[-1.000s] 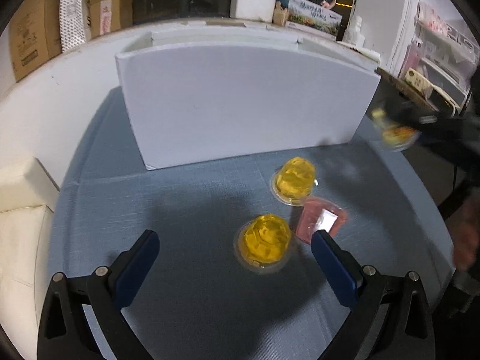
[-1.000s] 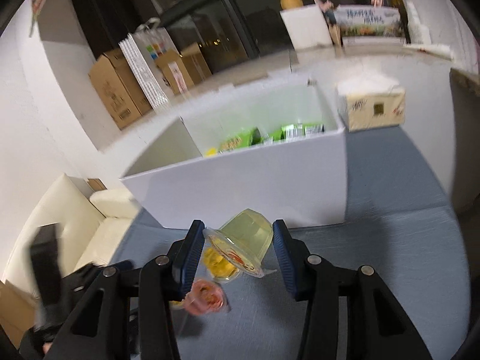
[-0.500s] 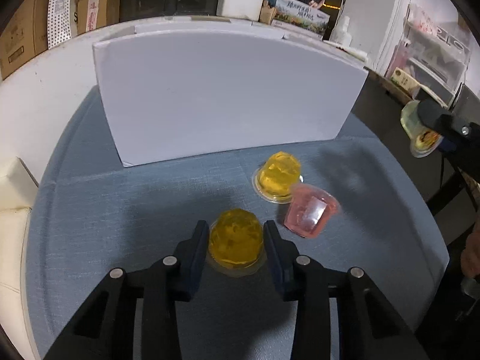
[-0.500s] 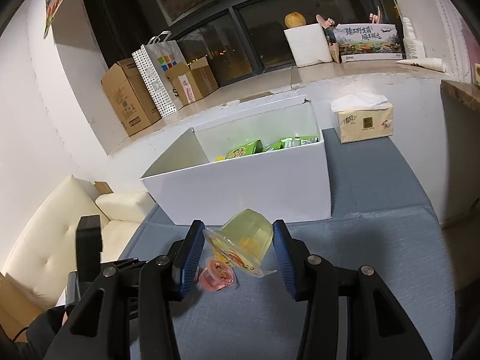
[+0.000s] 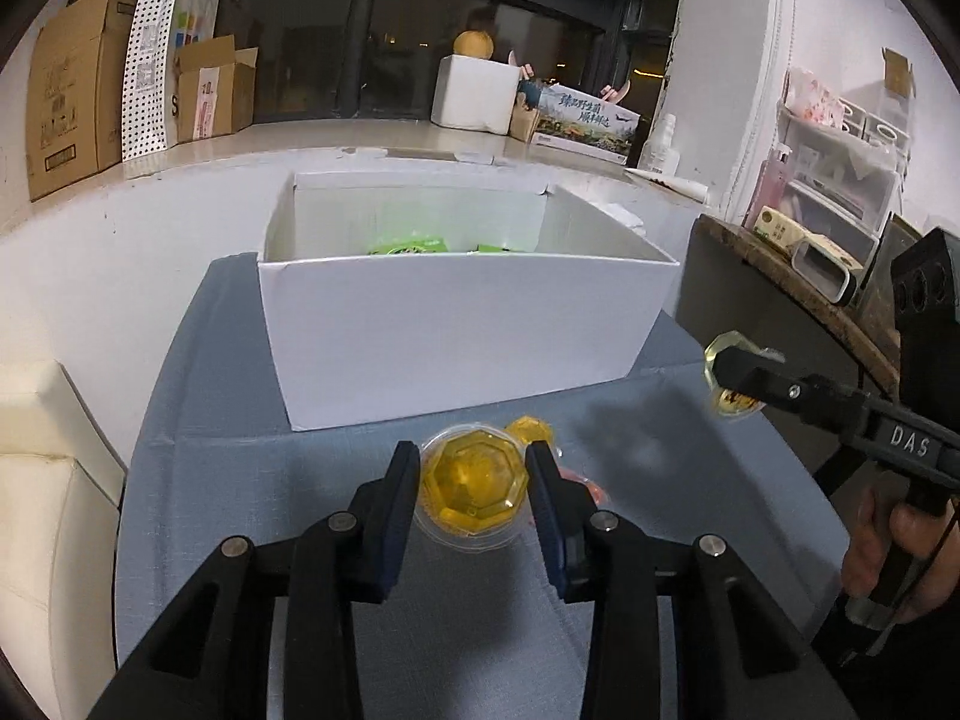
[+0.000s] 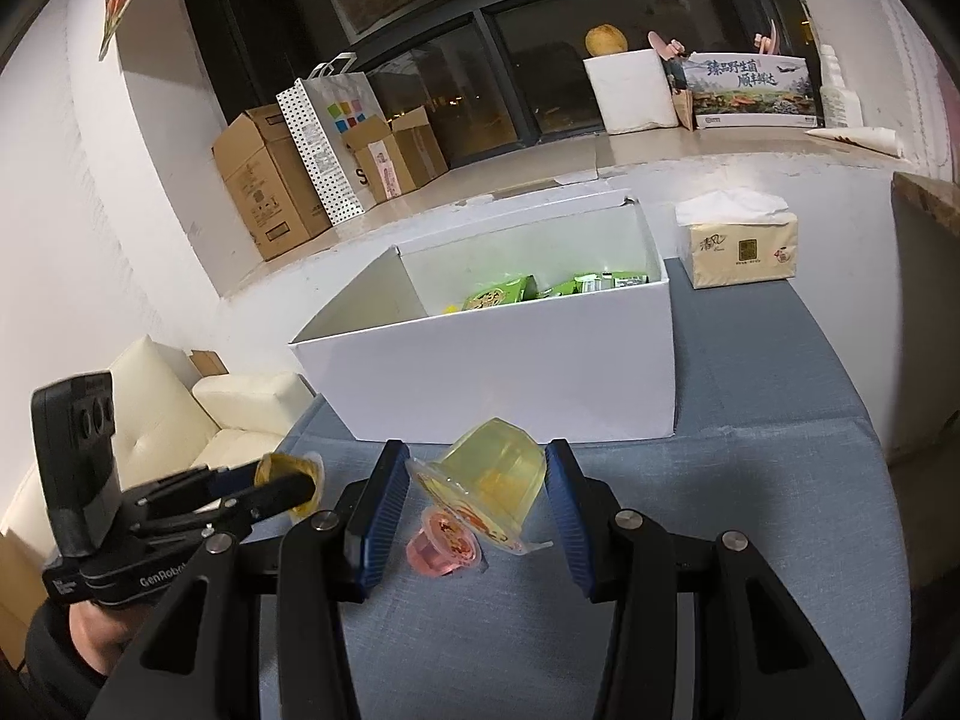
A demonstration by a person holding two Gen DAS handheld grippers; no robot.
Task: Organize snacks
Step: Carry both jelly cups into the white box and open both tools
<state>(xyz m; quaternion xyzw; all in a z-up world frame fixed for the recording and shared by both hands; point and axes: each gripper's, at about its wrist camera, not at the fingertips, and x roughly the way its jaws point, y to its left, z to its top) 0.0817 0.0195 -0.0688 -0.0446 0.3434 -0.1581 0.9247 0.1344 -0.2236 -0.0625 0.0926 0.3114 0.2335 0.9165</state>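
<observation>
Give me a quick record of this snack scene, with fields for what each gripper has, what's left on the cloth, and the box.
left gripper: shut on an amber-yellow faceted jelly cup, lifted off the cloth
right gripper: shut on a pale yellow clear jelly cup, tilted, foil lid facing the camera
left on cloth: a pink jelly cup and a second amber jelly cup on the blue-grey tablecloth
white open cardboard box: upright beyond the cups, green snack packets inside
beside box: tissue pack
</observation>
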